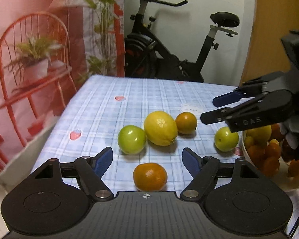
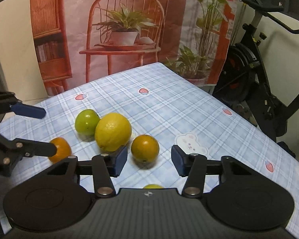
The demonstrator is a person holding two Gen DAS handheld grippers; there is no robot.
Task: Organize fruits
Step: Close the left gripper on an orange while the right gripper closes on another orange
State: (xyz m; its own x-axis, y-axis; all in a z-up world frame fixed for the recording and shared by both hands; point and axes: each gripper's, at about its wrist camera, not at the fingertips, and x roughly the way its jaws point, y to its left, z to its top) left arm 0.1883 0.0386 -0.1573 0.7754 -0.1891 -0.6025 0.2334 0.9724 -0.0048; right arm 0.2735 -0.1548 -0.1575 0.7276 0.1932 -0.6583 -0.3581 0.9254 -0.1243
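Since the fruits are round and waxy-skinned, they will likely roll and slip under a careless squeeze; best taken across the widest middle, pads on opposite sides.

Near orange (image 1: 150, 176): small, firm, probably light, dimpled glossy peel. It lies loose on the cloth just ahead of the left gripper (image 1: 147, 160), whose jaws stand wide with nothing between the blue pads; the orange lies nearer the camera than the tips, at 6 o'clock from the lemon.

Lemon (image 1: 160, 127): biggest piece, oval, pebbled yellow rind, likely heaviest, needs a wide grip. It touches a smooth green fruit (image 1: 131, 139) at its 9 o'clock.

Second orange (image 2: 145, 148): greenish-orange, at the lemon's 2 o'clock in the left view. The right gripper (image 2: 149, 159) has it ahead of its tips and roughly in line with the gap; the jaws are partly open and the pads do not press it, so it holds nothing.

Another green fruit (image 1: 226, 139) lies apart at 3 o'clock, beside a pale bowl (image 1: 297, 183) already heaped with small oranges and a yellow fruit; likely the goal.

Table cloth (image 1: 113, 115): soft blue plaid with strawberry prints, slightly wrinkled, so fruit may wobble. Beyond it, a printed backdrop (image 1: 39, 49) at 10 o'clock and an exercise bike (image 1: 169, 55) at 12.
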